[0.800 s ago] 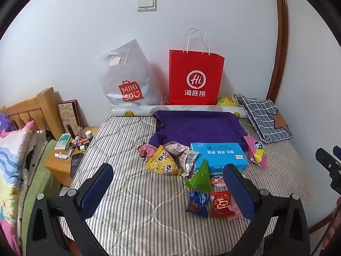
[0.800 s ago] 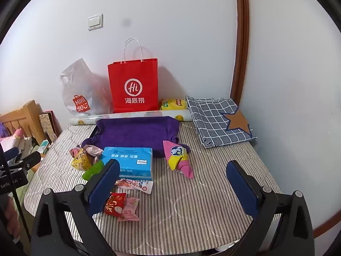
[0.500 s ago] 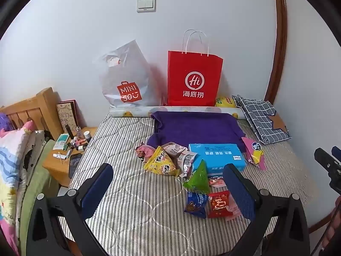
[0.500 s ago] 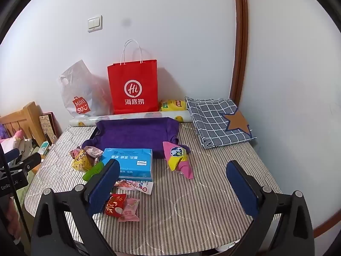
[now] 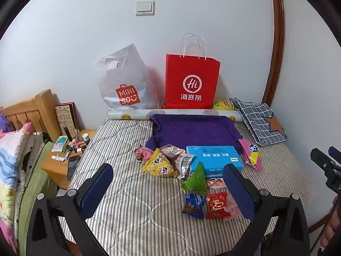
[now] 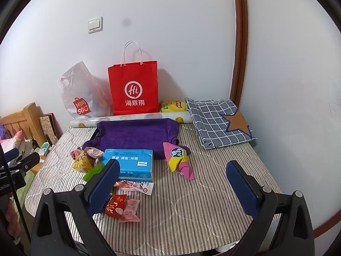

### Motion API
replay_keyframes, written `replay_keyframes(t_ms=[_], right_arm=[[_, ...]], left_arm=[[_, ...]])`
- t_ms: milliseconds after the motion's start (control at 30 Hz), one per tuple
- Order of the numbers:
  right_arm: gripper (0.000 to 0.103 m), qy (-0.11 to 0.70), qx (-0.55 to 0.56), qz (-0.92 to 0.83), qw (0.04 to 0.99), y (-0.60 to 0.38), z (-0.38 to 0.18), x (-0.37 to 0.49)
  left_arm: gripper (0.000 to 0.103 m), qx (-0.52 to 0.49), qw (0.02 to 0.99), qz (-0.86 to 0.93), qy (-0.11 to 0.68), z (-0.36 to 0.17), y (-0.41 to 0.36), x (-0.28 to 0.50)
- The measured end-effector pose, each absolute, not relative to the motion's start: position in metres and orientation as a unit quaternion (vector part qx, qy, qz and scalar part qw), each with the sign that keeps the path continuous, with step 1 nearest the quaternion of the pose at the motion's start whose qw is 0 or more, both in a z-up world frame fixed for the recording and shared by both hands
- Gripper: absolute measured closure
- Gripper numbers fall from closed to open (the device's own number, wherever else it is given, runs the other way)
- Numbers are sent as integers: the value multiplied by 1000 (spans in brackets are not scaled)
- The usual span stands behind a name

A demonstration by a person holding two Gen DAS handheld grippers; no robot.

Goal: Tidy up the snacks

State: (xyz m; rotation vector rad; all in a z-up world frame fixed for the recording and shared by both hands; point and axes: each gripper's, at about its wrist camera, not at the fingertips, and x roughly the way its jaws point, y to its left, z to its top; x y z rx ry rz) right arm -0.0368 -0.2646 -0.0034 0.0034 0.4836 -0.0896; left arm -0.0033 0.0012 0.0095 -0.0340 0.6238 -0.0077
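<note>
Left gripper: jaws spread wide, nothing between the pads, hovering above the near part of the striped mattress. Right gripper: likewise wide apart and empty, held over the mattress further to the right.

Snacks lie loose on the mattress, none gathered. Nearest the left gripper: a blue packet, a red packet and a pale pink packet, touching or overlapping one another. Just behind them, a green triangular packet and a flat white-and-pink packet. Further back, a cluster with a yellow packet and several pinkish and silver ones beside a blue tissue pack (not a snack, by the look of it). Apart on the right, a pink-and-yellow packet rests against the purple towel-lined tray.

Against the wall: red paper bag, white plastic bag, yellow packet behind a wrapped roll.

Judgement: task at its start. Nothing sorted; every packet remains to be picked up. The purple tray seems the likely container, though that is not certain.
</note>
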Motion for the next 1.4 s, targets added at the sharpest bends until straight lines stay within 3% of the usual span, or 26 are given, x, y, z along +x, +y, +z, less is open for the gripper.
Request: replay_keyframes(t_ms=[1400], right_arm=[[4, 232, 7, -41, 972, -264, -5, -41]], left_arm=[[0, -15, 954, -6, 299, 9, -5, -9]])
